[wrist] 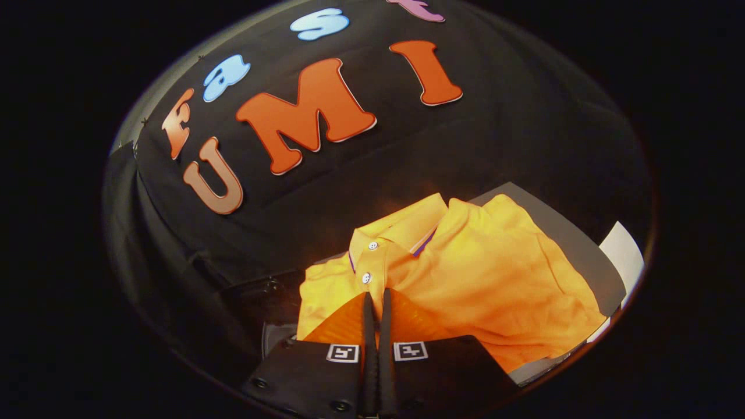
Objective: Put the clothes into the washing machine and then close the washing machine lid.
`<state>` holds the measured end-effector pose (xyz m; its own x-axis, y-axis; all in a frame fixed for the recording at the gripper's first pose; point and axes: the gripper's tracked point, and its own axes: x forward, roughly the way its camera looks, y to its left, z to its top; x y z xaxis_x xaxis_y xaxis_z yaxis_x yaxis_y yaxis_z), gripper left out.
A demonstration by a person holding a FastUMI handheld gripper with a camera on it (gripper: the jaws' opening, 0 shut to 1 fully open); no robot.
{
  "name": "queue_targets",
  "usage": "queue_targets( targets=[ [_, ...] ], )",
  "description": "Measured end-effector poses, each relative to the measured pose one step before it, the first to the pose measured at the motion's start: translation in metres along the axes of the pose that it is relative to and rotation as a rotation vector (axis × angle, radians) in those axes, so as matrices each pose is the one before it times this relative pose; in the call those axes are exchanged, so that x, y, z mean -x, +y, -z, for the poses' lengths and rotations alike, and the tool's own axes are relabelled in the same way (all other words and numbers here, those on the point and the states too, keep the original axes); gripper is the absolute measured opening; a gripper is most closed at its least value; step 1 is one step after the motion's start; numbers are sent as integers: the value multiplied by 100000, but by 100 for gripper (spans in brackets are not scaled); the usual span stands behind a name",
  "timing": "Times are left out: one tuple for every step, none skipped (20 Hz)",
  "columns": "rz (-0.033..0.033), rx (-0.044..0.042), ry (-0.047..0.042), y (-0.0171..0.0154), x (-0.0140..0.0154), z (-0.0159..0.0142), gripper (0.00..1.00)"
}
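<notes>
Between the closed claw: yellow shirt.

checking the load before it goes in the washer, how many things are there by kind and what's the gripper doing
yellow polo shirt: 1, bunched up, held in front of the black cloth wall
white buttons on its placket: 2
gripper: 1, fingers closed together on a fold of the shirt just below the lower button
total: 4
</notes>
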<state>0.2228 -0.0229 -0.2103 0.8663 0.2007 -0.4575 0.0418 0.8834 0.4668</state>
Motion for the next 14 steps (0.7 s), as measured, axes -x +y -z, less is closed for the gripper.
queue_targets(
  targets=[
    [-2043,-435,-2665,1100,779,-557,8],
    [-2320,-392,-2449,1465,948,-701,8],
    [-2140,-86,-2451,1510,684,-507,8],
    [-2278,43,-1780,1992,241,-209,8],
    [-2122,71,-1663,1590,276,-346,8],
    [-1909,641,-1273,1699,523,-183,8],
    [-2157,538,-1486,1709,138,-177,8],
    [-2186,493,-889,1758,422,-38,8],
    [-2033,479,-699,1771,105,0,8],
    [-2041,497,-192,1711,209,294,8],
    [-1730,617,-353,1586,-31,187,8],
    [-1606,976,-448,1784,-15,233,8],
    [-1220,845,-94,1499,-212,203,8],
    [-1191,316,-359,1304,145,420,8]
  ],
)
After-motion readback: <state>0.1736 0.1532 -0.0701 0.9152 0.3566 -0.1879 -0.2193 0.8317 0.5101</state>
